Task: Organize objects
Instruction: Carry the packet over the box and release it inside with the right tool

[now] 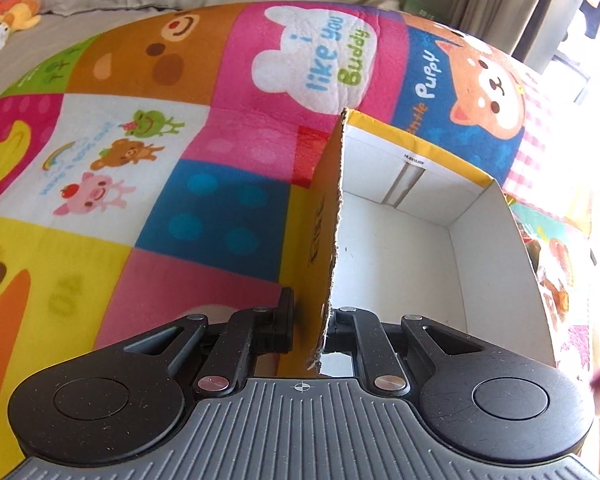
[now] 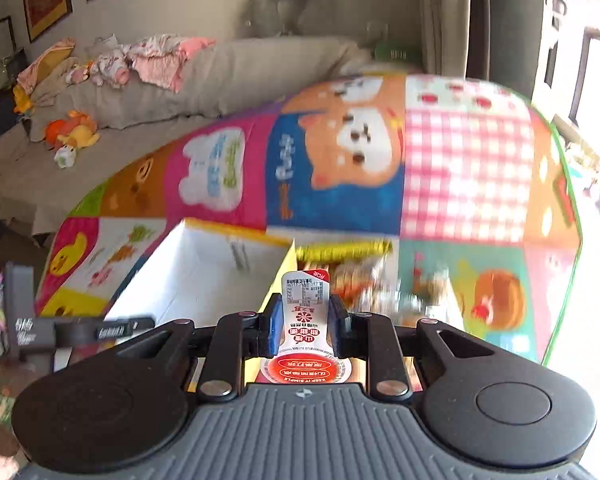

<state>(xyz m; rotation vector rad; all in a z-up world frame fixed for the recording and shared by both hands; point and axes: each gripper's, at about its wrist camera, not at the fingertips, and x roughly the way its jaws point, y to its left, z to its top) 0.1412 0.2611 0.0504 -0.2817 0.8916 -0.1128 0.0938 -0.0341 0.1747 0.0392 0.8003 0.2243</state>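
A yellow cardboard box (image 1: 396, 248) with a white, empty inside stands on the colourful play mat (image 1: 148, 128). My left gripper (image 1: 310, 320) is shut on the box's left wall, one finger outside and one inside. The box also shows in the right wrist view (image 2: 196, 276), blurred. My right gripper (image 2: 305, 320) is shut on a white and red snack packet (image 2: 305, 320), held above the box's right wall. A yellow snack bag (image 2: 344, 250) and other wrapped items lie on the mat just right of the box, blurred.
A grey sofa (image 2: 228, 80) with clothes and plush toys (image 2: 74, 132) runs behind the mat. My left gripper's body (image 2: 76, 330) shows at the left of the right wrist view. Bright windows lie to the right.
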